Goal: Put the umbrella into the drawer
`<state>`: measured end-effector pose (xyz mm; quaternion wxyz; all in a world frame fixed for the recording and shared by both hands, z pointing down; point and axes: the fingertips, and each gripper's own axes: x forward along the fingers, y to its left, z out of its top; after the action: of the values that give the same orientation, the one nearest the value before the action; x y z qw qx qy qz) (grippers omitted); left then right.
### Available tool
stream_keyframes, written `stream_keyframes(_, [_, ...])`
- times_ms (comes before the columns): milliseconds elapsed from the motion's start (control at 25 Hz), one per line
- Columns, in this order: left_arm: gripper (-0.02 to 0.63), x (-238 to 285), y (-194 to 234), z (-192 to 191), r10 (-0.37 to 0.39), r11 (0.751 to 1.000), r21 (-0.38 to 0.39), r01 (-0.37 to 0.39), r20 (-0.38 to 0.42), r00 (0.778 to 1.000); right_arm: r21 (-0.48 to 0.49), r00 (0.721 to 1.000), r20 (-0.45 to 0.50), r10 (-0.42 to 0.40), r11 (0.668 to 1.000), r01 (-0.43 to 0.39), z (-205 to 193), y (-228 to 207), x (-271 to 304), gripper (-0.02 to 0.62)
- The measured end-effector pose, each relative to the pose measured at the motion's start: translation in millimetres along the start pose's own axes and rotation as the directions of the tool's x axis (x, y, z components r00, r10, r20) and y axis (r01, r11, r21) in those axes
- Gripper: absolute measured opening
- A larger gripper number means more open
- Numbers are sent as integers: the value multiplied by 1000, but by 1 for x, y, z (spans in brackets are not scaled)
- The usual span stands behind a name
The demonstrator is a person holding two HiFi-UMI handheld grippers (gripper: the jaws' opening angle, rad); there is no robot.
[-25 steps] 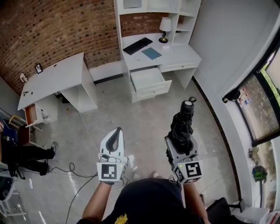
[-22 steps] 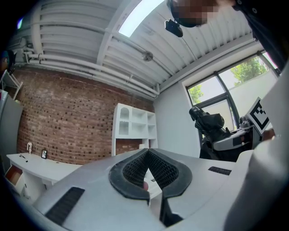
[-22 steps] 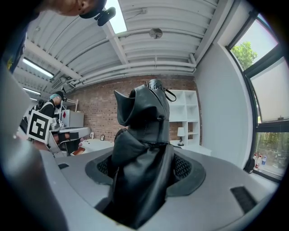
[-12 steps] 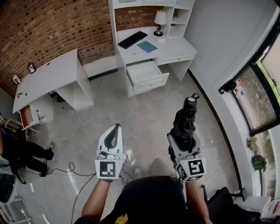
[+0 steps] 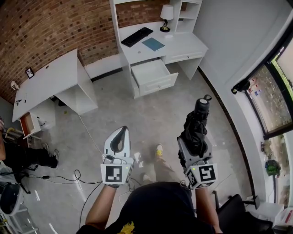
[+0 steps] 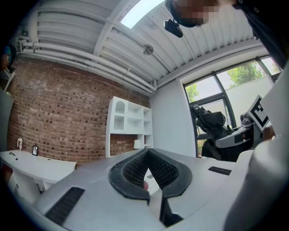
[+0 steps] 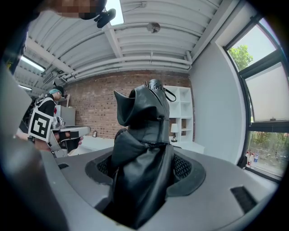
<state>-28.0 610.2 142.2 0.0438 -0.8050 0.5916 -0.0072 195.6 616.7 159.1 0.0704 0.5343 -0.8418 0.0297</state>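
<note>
Shoe [image 5: 158, 150] newly showing between the grippers suggests a step toward the open drawer [image 5: 151, 73] at upper centre, still well apart, while the right gripper [image 5: 192, 139] clamps the folded umbrella [image 5: 196, 125] at lower right and the left gripper [image 5: 122, 132] is closed, empty.

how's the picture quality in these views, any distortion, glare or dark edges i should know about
Head view: strong fisheye, so the walls and the window bow; the glossy floor carries pale reflections. Left gripper view: black corners, and the skylight is very bright. Right gripper view: the same dark rim, yet the umbrella reads sharp.
</note>
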Motion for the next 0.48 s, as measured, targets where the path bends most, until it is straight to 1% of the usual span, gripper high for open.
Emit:
stream_keyframes(120, [18, 36, 9, -8, 13, 1000, -2, -13, -8, 1000, -30, 1000, 4, 4, 1000, -4, -2, -23, 34, 281])
stream_keyframes(200, [18, 64, 17, -14, 22, 1000, 7, -21, -27, 999, -34, 1000, 10, -4, 999, 4, 2, -42, 60, 281])
stream_keyframes(360, [18, 121, 29, -12, 40, 998, 45, -38, -35, 999, 8, 1000, 12, -4, 1000, 4, 5, -82, 116, 281])
stream_keyframes(480, [18, 166, 39, -6, 53, 997, 61, -51, -40, 998, 35, 1000, 2, 14, 999, -14, 7, -108, 157, 281])
